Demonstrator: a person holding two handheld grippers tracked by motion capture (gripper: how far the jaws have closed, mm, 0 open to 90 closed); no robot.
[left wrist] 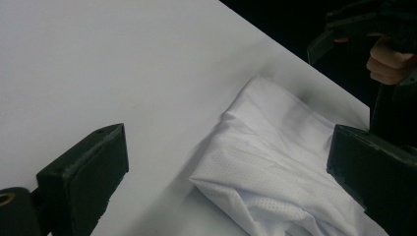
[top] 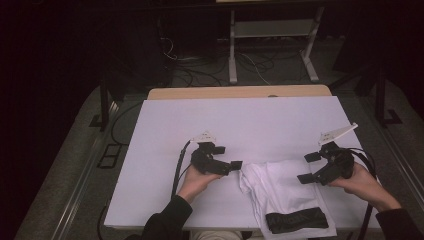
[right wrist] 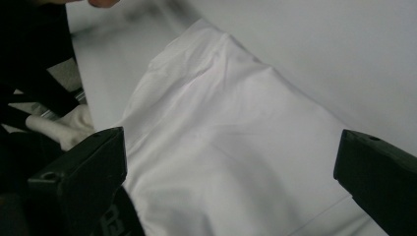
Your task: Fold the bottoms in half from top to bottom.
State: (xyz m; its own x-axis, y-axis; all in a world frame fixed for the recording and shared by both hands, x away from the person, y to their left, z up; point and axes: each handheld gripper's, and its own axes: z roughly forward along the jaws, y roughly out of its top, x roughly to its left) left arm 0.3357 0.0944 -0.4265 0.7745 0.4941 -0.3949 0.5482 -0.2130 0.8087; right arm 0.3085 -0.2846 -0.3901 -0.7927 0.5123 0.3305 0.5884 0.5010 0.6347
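Bare white table beyond both hands, folded white garment (black band on it) between them.

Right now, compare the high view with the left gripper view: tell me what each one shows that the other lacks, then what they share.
High view alone: the black band at the near end of the white garment, the left claw held open beside the cloth's left edge, the tan table edge, and cables on the floor beyond.

Left gripper view alone: the garment's fine perforated mesh texture up close.

Both: the white garment lying rumpled on the white table cover, and the right claw, open, at the cloth's other side.
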